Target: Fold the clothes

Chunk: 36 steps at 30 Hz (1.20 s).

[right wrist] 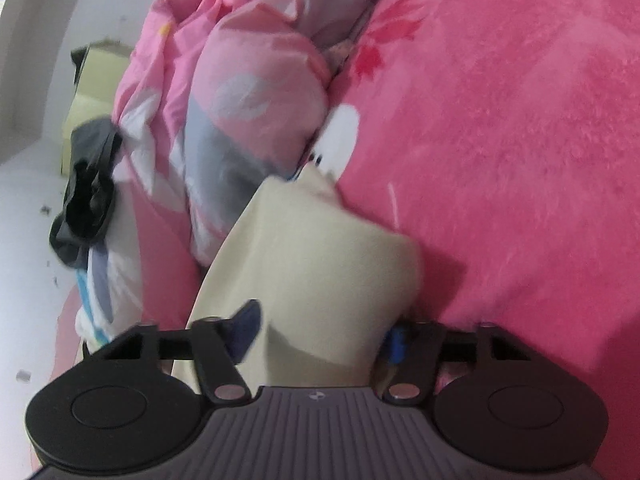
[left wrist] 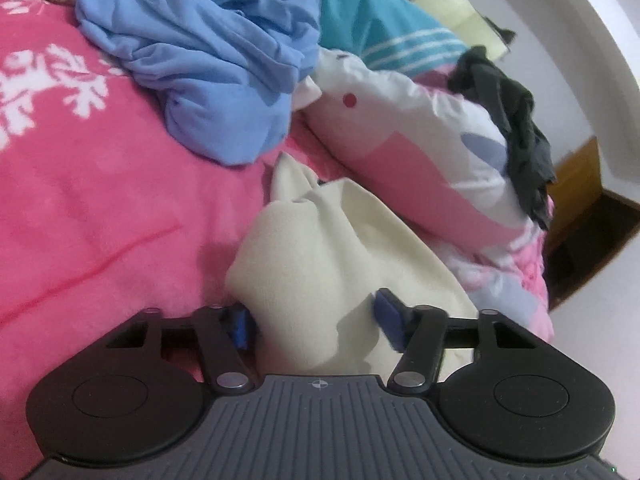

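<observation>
A cream garment (left wrist: 320,248) lying on the pink bed blanket (left wrist: 100,200) beside a patterned quilt (left wrist: 420,160) is bunched between the blue pads of both the left claw (left wrist: 314,320) and the right claw (right wrist: 320,332), each closed on it.

Left gripper (left wrist: 314,320) points slightly downward, jaws partway apart with cream cloth (left wrist: 320,248) bunched between them; right gripper (right wrist: 320,332) likewise, jaws about half spread around the same cloth
</observation>
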Motion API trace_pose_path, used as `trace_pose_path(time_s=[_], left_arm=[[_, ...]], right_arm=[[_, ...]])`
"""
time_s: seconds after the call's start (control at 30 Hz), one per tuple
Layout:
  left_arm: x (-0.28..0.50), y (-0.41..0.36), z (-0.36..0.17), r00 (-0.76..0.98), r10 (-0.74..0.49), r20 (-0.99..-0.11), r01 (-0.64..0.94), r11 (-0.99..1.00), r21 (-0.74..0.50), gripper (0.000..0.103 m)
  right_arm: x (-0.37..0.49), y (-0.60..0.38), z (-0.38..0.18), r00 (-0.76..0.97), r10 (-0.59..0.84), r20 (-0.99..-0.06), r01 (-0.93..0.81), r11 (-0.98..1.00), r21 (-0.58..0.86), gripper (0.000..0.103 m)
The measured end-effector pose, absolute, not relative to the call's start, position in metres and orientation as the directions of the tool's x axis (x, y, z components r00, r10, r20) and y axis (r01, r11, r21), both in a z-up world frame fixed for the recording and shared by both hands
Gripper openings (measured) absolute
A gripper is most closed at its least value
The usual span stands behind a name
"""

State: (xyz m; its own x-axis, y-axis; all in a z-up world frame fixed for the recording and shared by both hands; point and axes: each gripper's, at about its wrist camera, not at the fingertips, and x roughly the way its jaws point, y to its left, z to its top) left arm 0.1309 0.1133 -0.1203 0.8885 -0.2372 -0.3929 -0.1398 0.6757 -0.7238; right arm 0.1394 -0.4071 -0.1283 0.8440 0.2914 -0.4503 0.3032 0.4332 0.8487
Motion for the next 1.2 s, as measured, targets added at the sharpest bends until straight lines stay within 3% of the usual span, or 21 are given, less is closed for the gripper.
trace_pose_path(time_s=[0.03,0.13,0.3,0.6,0.77,0.87,1.0,1.13,1.2], left_arm=[[0.131,0.114,-0.12,0.889,-0.229,-0.397,-0.152,0.669,-0.727,0.037],[0.128,0.12,-0.118,0.888,-0.223,-0.402,-0.171,0.652,-0.739,0.021],[0.112,0.125,-0.104,0.893,-0.241,-0.379,-0.155,0.628,-0.762,0.017],[0.039,0.137,-0.078,0.879,-0.328,-0.347,-0.086,0.607,-0.79,0.016],[-0.037,0.151,-0.076,0.857,-0.373,-0.355,-0.054,0.62,-0.783,0.016],[-0.053,0.151,-0.086,0.825,-0.393,-0.405,-0.037,0.678,-0.734,0.02],[-0.06,0.16,-0.089,0.819,-0.372,-0.438,-0.036,0.728,-0.685,0.033],[-0.077,0.177,-0.066,0.894,-0.252,-0.371,-0.028,0.794,-0.607,0.046],[-0.076,0.183,-0.056,0.902,-0.239,-0.359,-0.009,0.823,-0.568,0.046]], right_arm=[[0.141,-0.408,-0.131,0.853,0.285,-0.438,0.298,0.423,0.856,0.048],[0.138,-0.408,-0.13,0.866,0.276,-0.418,0.284,0.418,0.863,0.038],[0.121,-0.403,-0.107,0.892,0.254,-0.374,0.24,0.433,0.869,0.031],[0.038,-0.396,-0.071,0.897,0.267,-0.353,0.202,0.463,0.863,0.031],[-0.051,-0.395,-0.075,0.885,0.304,-0.353,0.206,0.424,0.882,0.031],[-0.084,-0.4,-0.09,0.864,0.322,-0.387,0.237,0.417,0.877,0.034],[-0.099,-0.417,-0.117,0.831,0.354,-0.429,0.3,0.365,0.881,0.039],[-0.115,-0.419,-0.094,0.85,0.305,-0.429,0.264,0.459,0.848,0.054],[-0.123,-0.422,-0.079,0.863,0.238,-0.447,0.266,0.537,0.8,0.062]])
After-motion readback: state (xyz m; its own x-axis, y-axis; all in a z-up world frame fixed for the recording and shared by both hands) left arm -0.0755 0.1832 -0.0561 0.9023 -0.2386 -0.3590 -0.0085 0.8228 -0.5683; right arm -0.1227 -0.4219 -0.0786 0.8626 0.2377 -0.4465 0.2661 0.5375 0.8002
